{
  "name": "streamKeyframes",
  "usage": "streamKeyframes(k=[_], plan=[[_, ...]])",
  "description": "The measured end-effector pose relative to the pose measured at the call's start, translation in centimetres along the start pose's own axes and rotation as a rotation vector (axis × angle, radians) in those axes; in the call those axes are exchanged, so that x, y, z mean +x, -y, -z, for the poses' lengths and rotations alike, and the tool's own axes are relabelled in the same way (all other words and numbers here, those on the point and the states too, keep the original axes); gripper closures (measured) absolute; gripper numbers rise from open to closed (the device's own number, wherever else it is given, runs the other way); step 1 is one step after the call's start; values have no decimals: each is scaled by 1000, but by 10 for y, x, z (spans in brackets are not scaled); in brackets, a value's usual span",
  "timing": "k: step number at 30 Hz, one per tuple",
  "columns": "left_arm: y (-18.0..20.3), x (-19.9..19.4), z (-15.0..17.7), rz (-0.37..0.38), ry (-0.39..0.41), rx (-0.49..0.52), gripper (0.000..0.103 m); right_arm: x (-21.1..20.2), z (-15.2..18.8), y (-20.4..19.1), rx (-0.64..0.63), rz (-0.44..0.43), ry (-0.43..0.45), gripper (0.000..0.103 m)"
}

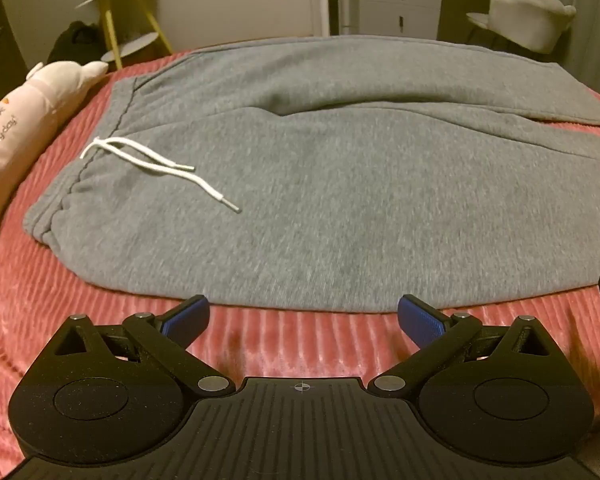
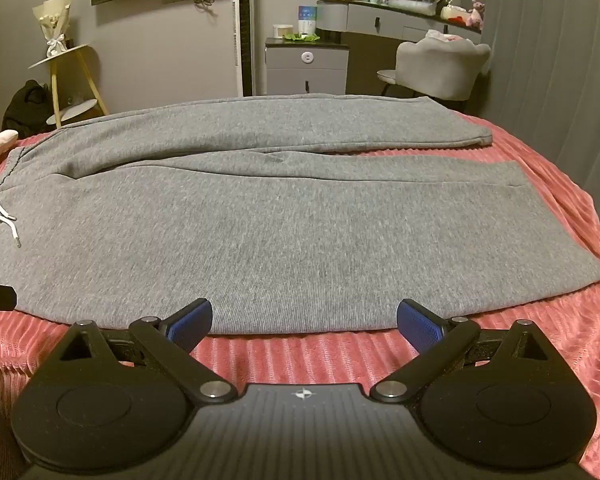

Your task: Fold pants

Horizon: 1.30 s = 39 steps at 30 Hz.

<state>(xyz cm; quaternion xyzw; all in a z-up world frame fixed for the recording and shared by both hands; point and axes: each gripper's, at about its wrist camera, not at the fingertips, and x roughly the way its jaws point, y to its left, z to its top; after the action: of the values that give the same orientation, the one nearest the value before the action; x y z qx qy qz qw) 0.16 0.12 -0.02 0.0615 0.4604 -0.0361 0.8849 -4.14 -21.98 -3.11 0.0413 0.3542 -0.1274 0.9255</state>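
Observation:
Grey sweatpants (image 1: 320, 184) lie spread flat on a pink ribbed bedspread (image 1: 100, 300), waistband to the left, both legs running right. A white drawstring (image 1: 160, 164) lies on the waist area. In the right wrist view the pants (image 2: 300, 232) show both legs, the far one with its cuff (image 2: 480, 136) at the right. My left gripper (image 1: 303, 320) is open and empty, just short of the pants' near edge. My right gripper (image 2: 304, 322) is open and empty, also just short of that edge.
A pink plush pillow (image 1: 28, 120) lies at the bed's left side. Beyond the bed stand a yellow-legged side table (image 2: 72, 80), a grey cabinet (image 2: 306, 68), a grey chair (image 2: 440, 64) and a dresser (image 2: 400, 20).

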Motion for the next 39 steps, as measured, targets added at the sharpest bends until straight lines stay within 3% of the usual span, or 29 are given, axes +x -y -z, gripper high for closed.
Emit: streamKeyframes(k=[39], plan=[[0,0,3,7,-1,-7,0,1,0,0,0,0,0,4]])
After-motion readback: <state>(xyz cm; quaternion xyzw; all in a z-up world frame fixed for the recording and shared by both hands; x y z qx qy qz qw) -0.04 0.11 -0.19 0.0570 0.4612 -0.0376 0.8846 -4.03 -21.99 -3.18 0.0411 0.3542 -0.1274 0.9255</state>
